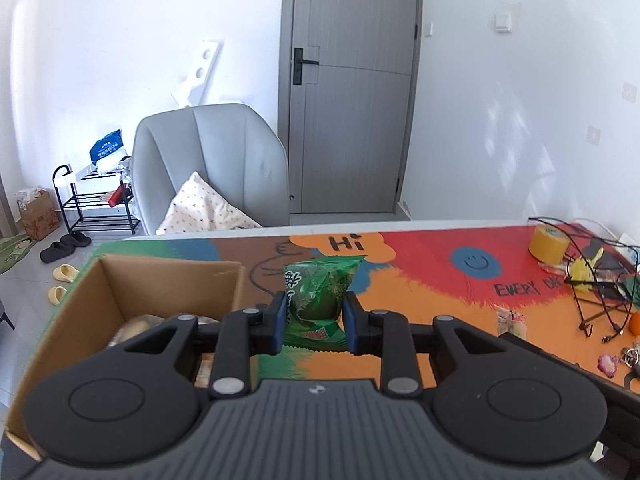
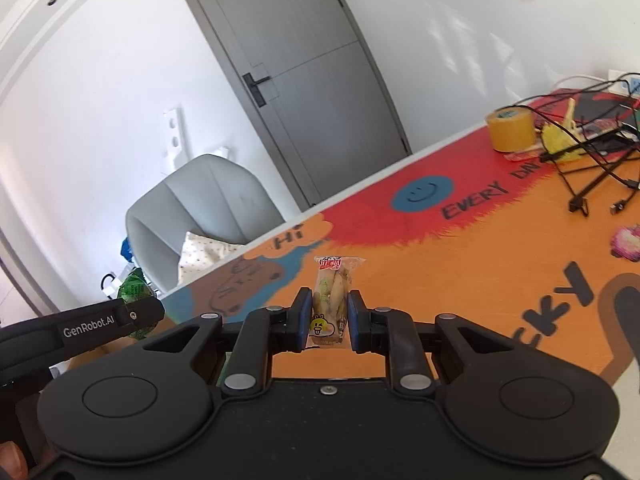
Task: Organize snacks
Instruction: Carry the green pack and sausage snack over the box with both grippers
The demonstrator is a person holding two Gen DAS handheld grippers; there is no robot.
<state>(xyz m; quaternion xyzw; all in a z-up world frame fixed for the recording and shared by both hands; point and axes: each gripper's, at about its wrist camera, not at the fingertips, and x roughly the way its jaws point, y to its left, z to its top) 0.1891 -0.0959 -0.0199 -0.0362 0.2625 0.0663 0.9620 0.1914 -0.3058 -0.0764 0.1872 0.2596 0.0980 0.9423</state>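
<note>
My left gripper (image 1: 315, 320) is shut on a green snack packet (image 1: 320, 292) and holds it above the colourful table mat, just right of an open cardboard box (image 1: 168, 276) that has pale snack packets inside. My right gripper (image 2: 329, 318) is shut on a clear packet of yellowish snacks with a red label (image 2: 330, 292), held above the orange part of the mat. In the right wrist view the left gripper with its green packet (image 2: 134, 288) shows at the far left. Another small snack packet (image 1: 510, 318) lies on the mat in the left wrist view.
A roll of yellow tape (image 1: 548, 242) stands at the far right of the table (image 1: 420, 248), beside a black wire stand (image 1: 600, 292), cables, a yellow toy and small trinkets. A grey armchair (image 1: 208, 160) with a cushion stands beyond the far table edge, before a grey door.
</note>
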